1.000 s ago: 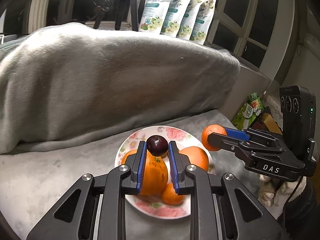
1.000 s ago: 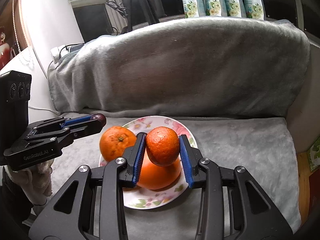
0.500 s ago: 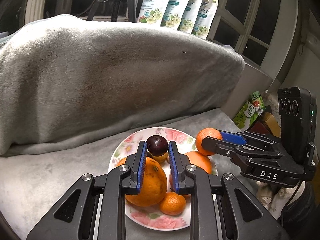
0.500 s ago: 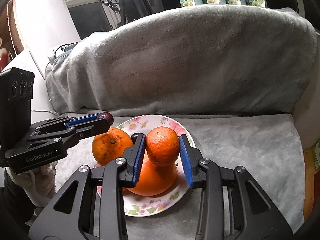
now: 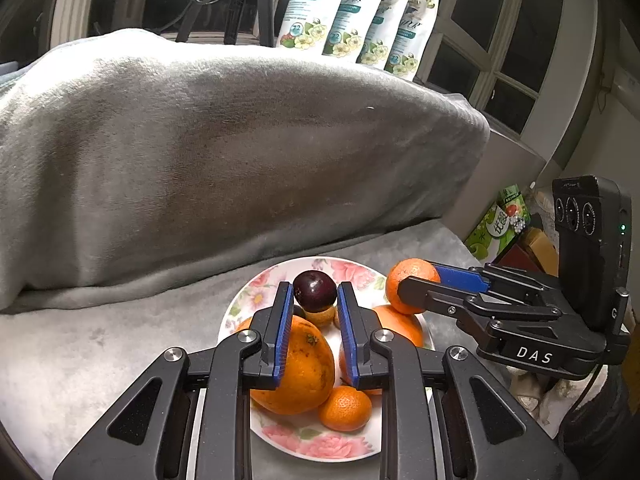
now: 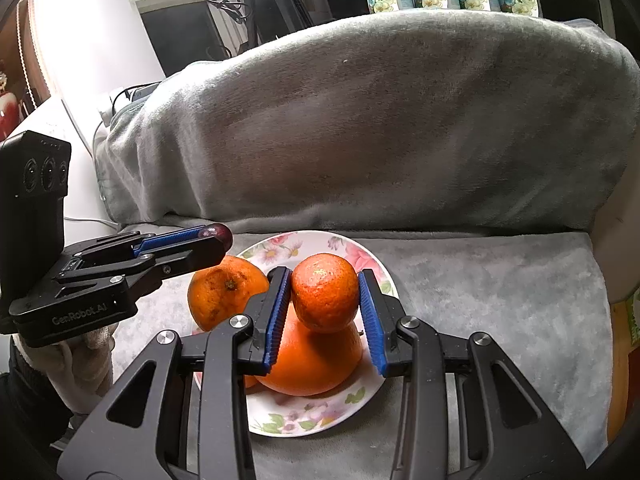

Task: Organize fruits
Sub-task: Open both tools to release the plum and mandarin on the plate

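Observation:
A floral plate (image 5: 280,436) (image 6: 308,416) on the grey cloth holds several oranges. My left gripper (image 5: 314,298) is shut on a dark plum (image 5: 315,291) held above the plate, over a big orange (image 5: 300,364), a small mandarin (image 5: 345,407) and a small yellowish fruit (image 5: 320,315). My right gripper (image 6: 325,294) is shut on a mandarin (image 6: 325,292) above a large orange (image 6: 312,364); another orange (image 6: 224,294) lies to its left. Each gripper shows in the other's view: the right gripper (image 5: 414,284), the left gripper (image 6: 218,238) with the plum (image 6: 220,234).
A grey blanket covers a bulky mound (image 5: 220,152) behind the plate and the flat surface (image 6: 500,300) around it. Several white pouches (image 5: 356,20) stand on the sill behind. A green packet (image 5: 496,226) sits at the right edge. A gloved hand (image 6: 76,364) holds the left gripper.
Both views have drawn back a little from the plate; the plum and the mandarin stay gripped. The right gripper with its mandarin has shifted left, closer over the plate.

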Demonstrator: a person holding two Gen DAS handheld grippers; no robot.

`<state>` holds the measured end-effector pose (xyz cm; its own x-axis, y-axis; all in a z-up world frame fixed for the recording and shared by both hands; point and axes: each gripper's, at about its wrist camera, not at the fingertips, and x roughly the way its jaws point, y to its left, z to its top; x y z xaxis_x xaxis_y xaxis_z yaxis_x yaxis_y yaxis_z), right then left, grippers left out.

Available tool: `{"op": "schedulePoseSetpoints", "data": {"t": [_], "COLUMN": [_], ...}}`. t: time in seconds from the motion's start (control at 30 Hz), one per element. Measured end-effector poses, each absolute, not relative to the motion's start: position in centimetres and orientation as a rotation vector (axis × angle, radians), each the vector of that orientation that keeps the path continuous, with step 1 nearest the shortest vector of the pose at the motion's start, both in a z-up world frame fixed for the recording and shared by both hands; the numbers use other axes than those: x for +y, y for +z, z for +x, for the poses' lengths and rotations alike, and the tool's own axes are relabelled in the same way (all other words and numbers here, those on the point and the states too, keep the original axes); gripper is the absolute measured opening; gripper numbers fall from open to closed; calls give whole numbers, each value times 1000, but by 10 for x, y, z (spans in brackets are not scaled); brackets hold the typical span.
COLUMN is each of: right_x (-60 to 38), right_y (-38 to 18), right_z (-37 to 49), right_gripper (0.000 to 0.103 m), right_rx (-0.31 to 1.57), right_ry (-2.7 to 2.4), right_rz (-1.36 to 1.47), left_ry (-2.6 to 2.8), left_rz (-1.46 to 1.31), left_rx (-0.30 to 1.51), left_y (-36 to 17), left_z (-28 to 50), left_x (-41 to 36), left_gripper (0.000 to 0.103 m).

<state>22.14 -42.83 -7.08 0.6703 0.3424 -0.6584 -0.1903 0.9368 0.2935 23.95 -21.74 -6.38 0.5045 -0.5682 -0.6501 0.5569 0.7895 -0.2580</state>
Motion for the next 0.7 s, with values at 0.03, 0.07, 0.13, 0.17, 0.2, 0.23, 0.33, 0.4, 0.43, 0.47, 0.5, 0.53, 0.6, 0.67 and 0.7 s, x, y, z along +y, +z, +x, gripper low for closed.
{"op": "schedulePoseSetpoints", "data": {"t": [0.03, 0.07, 0.13, 0.17, 0.2, 0.23, 0.33, 0.4, 0.43, 0.47, 0.5, 0.53, 0.6, 0.67, 0.7], "right_x": [-428, -427, -427, -426, -426, -425, -426, -427, -428, -428, -427, -427, -427, -428, -429], "right_y": [-71, -71, -70, -69, -68, -67, -62, -60, -59, -58, -57, -57, -56, -55, -54], "right_z": [222, 222, 221, 221, 220, 219, 216, 214, 213, 213, 212, 211, 210, 208, 208], "right_gripper": [36, 37, 39, 43, 44, 46, 69, 70, 70, 70, 72, 74, 82, 87, 87], "right_rx": [781, 781, 779, 777, 774, 768, 746, 741, 739, 738, 737, 737, 735, 728, 726], "right_ry": [303, 303, 308, 312, 311, 306, 291, 294, 293, 287, 275, 270, 256, 244, 239], "right_rz": [206, 204, 202, 202, 197, 190, 187, 195, 194, 188, 176, 171, 167, 169, 170], "left_ry": [-681, -682, -683, -684, -681, -676, -668, -666, -664, -664, -662, -661, -662, -658, -657], "left_rz": [-16, -15, -21, -24, -25, -27, -38, -41, -41, -41, -43, -46, -46, -43, -43], "left_rx": [791, 791, 788, 788, 787, 785, 782, 781, 780, 780, 779, 775, 770, 762, 758], "left_y": [-64, -64, -63, -62, -62, -62, -61, -61, -60, -60, -60, -59, -57, -54, -53], "left_z": [239, 239, 239, 240, 240, 240, 240, 240, 240, 240, 240, 239, 237, 235, 234], "left_x": [-217, -217, -217, -217, -216, -216, -213, -211, -211, -210, -209, -209, -207, -207, -206], "left_gripper": [25, 30, 38, 38, 39, 41, 50, 50, 51, 53, 57, 58, 62, 71, 72]}}
